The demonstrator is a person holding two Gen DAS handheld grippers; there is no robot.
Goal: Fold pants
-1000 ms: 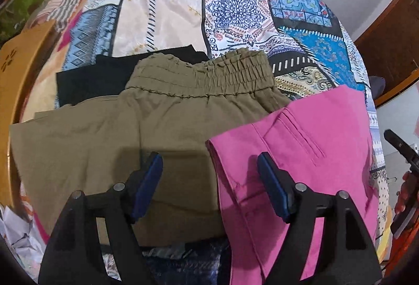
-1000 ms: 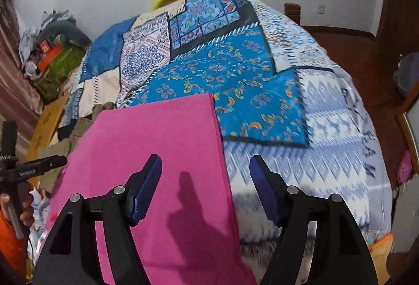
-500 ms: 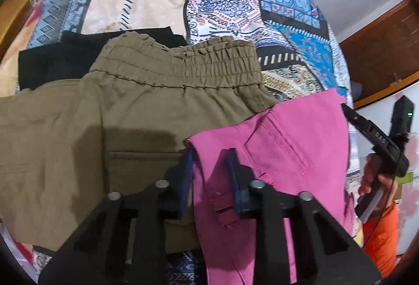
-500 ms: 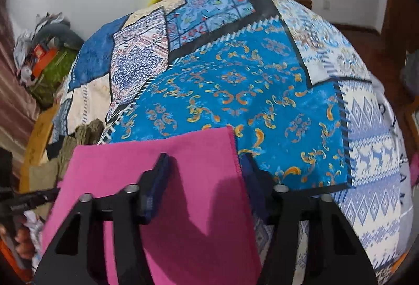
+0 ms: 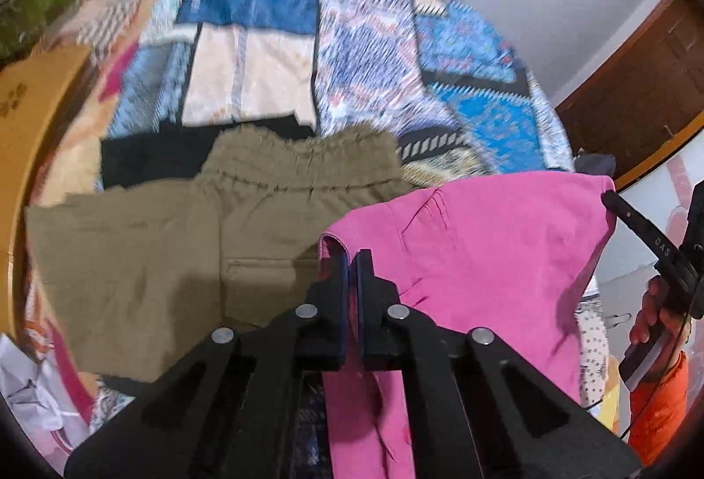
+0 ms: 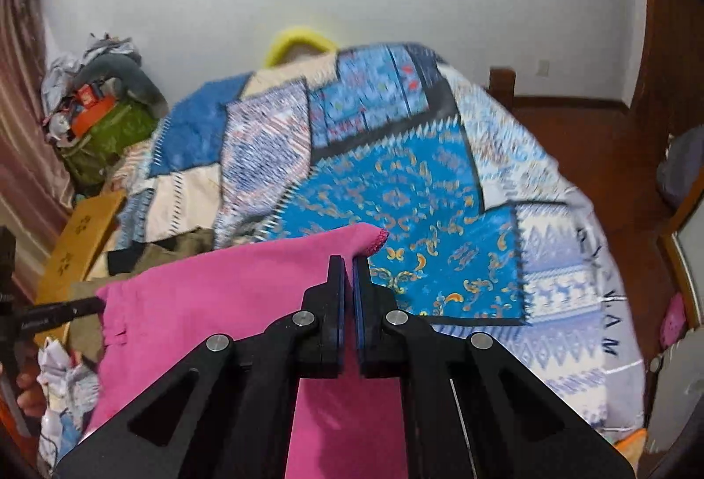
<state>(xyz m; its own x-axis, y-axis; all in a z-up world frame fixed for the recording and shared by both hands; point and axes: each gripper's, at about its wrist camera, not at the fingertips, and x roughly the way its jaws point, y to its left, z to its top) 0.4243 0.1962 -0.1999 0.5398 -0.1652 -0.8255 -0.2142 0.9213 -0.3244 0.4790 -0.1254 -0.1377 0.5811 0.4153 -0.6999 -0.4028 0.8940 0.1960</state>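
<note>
Both of my grippers have just been closing, and each now has cloth in it: my left gripper (image 5: 352, 259) is clamped on the near corner of the bright pink cotton pants (image 5: 475, 259), at the folded edge by the waistband, while my right gripper (image 6: 349, 263) is pinched on the far corner of the same garment, where the stitched hem peeks out at about one o'clock from my fingertips. A second ago my jaws stood wide over pink cloth lying flat on the patchwork bedspread of blue, cream and white printed panels (image 6: 418, 188); now the edge between my two grips has come up off the bed and hangs taut, the rest drooping toward me. From the left wrist view, the olive-green drawstring pants (image 5: 176, 241) lie flat at nine o'clock of my left jaws, partly over a black folded garment (image 5: 154, 153) at eleven o'clock — both untouched. I judge the grasp done and the fold itself just starting — the lifted edge next has to be carried across and laid down evenly. My worry is one corner slipping, since each pinch holds only a thin bite of fabric.
</note>
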